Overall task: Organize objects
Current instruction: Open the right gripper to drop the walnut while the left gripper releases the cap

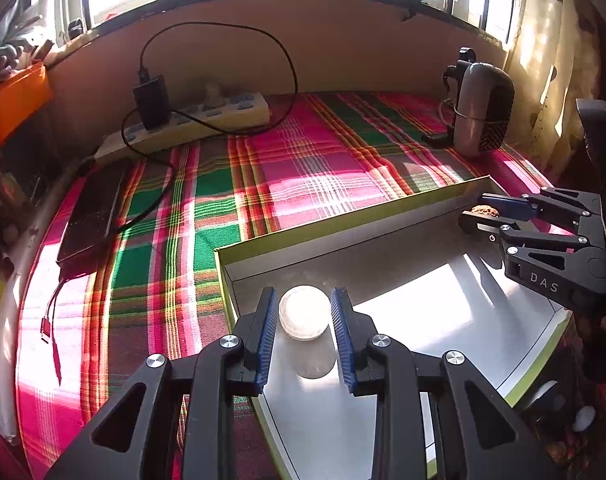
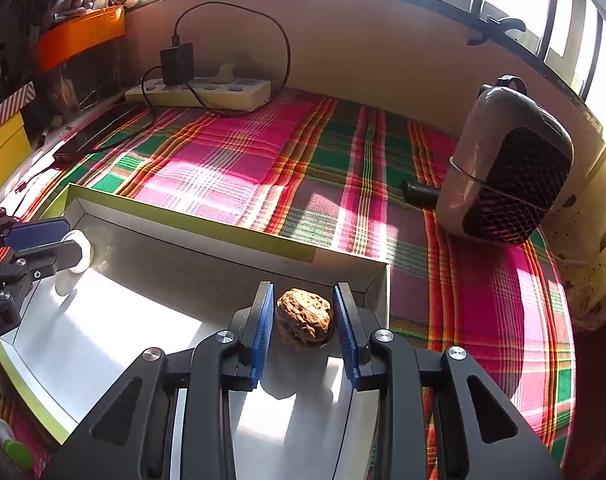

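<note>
Shallow white cardboard box with yellow-green rim (image 1: 383, 216): holds both items in view. Round translucent white ball (image 1: 305, 312) lies between the blue pads of the left gripper (image 1: 305, 334), a sliver of gap each side, apparently unclamped; wrinkled brown walnut (image 2: 305, 317) sits likewise between the slack right gripper (image 2: 305, 334). Judged status: both placed in the box, only withdrawal left; no further loose items on the plaid cloth (image 2: 231, 164).

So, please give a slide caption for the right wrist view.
Right gripper brackets a walnut inside the box.
</note>
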Demonstrator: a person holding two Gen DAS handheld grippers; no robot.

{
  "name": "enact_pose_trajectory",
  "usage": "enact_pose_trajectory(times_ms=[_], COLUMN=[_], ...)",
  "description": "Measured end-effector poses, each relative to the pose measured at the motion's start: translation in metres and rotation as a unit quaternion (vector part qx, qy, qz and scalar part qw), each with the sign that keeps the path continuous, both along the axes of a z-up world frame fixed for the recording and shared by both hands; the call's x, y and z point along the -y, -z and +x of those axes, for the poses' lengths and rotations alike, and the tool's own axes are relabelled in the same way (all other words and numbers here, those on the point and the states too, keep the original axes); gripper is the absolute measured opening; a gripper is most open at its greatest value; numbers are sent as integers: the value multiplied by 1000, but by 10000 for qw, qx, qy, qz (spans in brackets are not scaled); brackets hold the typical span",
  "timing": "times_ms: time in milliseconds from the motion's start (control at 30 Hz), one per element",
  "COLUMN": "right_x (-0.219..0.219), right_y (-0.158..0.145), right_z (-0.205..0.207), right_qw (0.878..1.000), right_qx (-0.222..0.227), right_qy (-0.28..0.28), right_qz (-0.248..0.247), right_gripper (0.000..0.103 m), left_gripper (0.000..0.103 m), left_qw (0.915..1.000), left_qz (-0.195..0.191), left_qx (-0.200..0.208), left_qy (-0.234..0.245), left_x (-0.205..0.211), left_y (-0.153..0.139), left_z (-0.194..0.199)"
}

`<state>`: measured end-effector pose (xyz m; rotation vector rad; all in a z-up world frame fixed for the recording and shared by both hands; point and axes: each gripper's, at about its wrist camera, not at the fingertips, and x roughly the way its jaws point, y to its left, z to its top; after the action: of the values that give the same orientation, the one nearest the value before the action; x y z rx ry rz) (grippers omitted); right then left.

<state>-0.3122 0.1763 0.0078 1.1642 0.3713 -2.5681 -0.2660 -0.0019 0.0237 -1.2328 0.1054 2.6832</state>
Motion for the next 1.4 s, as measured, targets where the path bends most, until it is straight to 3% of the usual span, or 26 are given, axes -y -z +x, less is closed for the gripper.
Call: enact_pose_trajectory(times_ms=[333, 500, 933, 1400], right_x=[-1, -3, -9, -31], right_y=[-2, -8, -21, -44], right_z=[3, 9, 27, 90], right_qw=[9998, 9994, 9986, 9950], right_qx=[-25, -109, -176, -388], right_qy=[-21, -48, 11, -73], right_qz=[-181, -324, -500, -919], right_gripper=[46, 51, 51, 51], left_gripper=[26, 33, 34, 34], left_qw=[10000, 9997, 9994, 9975], left_qz=[82, 204, 279, 413], left_qx=[-27, -115, -211, -573], left_qy=[-5, -17, -4, 90], left_x=[1, 3, 2, 9], left_y=[-2, -7, -17, -38], left_z=[1, 6, 26, 86])
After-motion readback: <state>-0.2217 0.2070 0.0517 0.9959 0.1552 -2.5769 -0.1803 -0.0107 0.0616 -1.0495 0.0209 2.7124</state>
